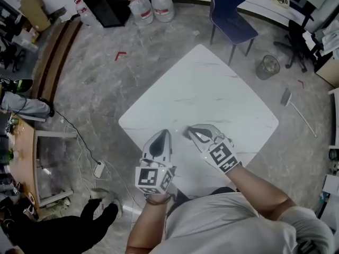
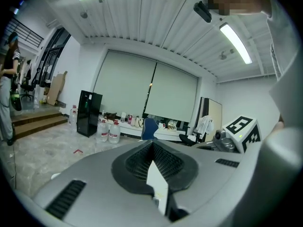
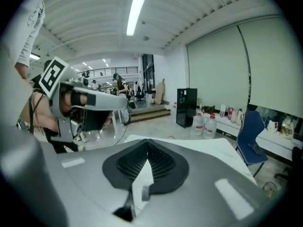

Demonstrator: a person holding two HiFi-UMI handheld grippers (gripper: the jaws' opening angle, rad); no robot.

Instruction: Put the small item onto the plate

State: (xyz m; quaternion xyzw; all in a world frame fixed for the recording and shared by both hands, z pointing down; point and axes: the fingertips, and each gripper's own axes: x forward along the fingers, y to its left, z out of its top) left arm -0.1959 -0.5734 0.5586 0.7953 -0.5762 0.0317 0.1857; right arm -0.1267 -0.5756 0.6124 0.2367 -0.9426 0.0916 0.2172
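Grey stone floor (image 1: 159, 52) lay all round a white table (image 1: 212, 94). Both grippers were at its near corner, side by side. The left gripper (image 1: 165, 134) had its jaws shut, tips together, holding nothing. The right gripper (image 1: 189, 133) was shut too, with only white tabletop past its tips. The small item was not between either pair of jaws. Maybe it was out of view, so I could not tell where it lay.

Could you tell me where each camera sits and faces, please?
Head view: on the head, steeply down at the table; torso, forearms, left gripper, right gripper.
Left gripper view: along its shut fingers toward the blue chair; right gripper shows.
Right gripper view: along its shut fingers toward the black cabinet; left gripper shows.
Gripper views share chair, cabinet.
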